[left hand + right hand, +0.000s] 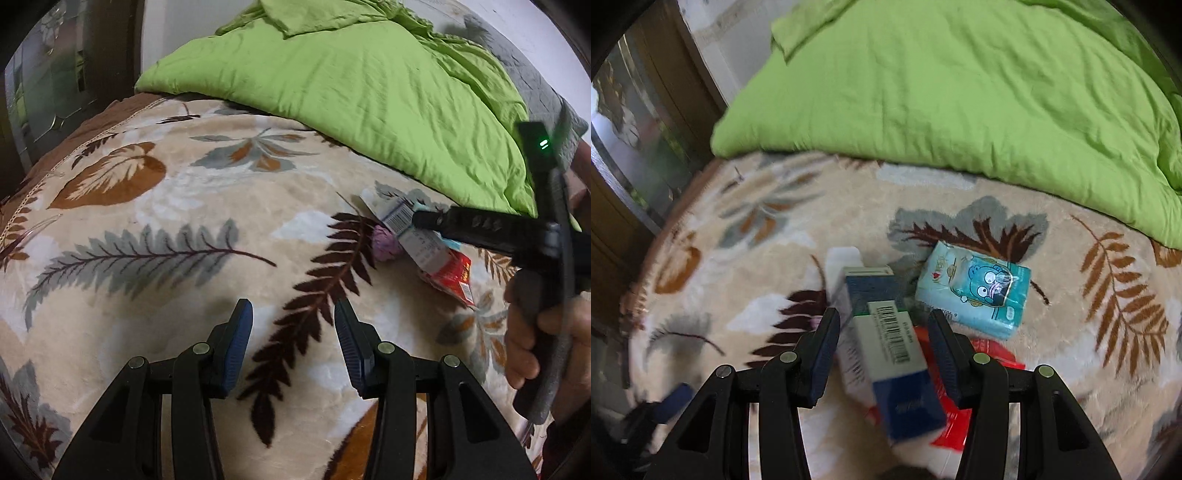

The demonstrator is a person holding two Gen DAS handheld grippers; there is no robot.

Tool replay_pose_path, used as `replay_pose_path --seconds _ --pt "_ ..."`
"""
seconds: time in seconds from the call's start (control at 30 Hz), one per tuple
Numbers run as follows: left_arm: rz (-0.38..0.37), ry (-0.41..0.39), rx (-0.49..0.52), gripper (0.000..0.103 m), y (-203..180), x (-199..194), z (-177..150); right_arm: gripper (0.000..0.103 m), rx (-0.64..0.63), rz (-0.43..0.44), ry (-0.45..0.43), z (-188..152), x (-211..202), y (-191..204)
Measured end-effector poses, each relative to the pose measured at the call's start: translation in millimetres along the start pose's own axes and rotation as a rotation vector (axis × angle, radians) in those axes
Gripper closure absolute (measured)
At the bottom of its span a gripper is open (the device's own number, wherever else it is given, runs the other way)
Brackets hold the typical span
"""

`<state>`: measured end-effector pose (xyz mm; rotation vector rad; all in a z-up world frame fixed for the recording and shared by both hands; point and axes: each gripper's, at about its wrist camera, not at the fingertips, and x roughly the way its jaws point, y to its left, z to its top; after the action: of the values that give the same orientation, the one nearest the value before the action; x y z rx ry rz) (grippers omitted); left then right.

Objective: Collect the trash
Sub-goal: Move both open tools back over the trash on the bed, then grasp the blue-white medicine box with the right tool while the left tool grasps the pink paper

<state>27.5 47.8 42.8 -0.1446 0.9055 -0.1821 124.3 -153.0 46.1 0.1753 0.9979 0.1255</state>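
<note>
A white-and-blue barcoded carton lay flat on the bed, overlapping a red wrapper. A light-blue tissue pack lay just beside them, near a crumpled pink wad.

The blanket is cream with brown and grey leaves. The quilt is bright green. The box is white and blue, the pack light blue.

Blanket: plush fleece w/ leaf print. Green duvet: matt, wrinkled cotton-like cloth. Carton: smooth card. Tissue pack & red wrapper: glossy plastic film (wrapper crinkled).
</note>
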Motion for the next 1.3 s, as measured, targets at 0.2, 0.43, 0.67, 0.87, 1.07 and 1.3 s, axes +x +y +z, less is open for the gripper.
replay_pose_path --seconds 0.2,0.43,0.67,0.87,1.07,1.3 --pt "0.003 -0.001 -0.029 0.058 9 -1 3 0.061 -0.005 0.076 0.009 -17 2 12" --pt "-0.009 -0.016 -0.037 0.058 10 -3 5 0.068 0.052 0.172 -0.028 -61 -36 20" --pt "-0.09 -0.015 0.006 0.058 -11 11 18 0.068 0.243 0.137 -0.2 -119 -115 -5" --pt "-0.161 -0.015 0.075 0.058 -56 34 29 0.068 0.316 0.082 -0.3 -151 -136 -20" --pt "-0.136 0.024 0.104 0.063 -84 69 39 0.068 0.341 0.076 -0.302 -149 -130 -39" --pt "-0.132 0.065 0.112 0.077 -88 101 42 0.068 0.306 0.096 -0.316 -147 -131 -34"
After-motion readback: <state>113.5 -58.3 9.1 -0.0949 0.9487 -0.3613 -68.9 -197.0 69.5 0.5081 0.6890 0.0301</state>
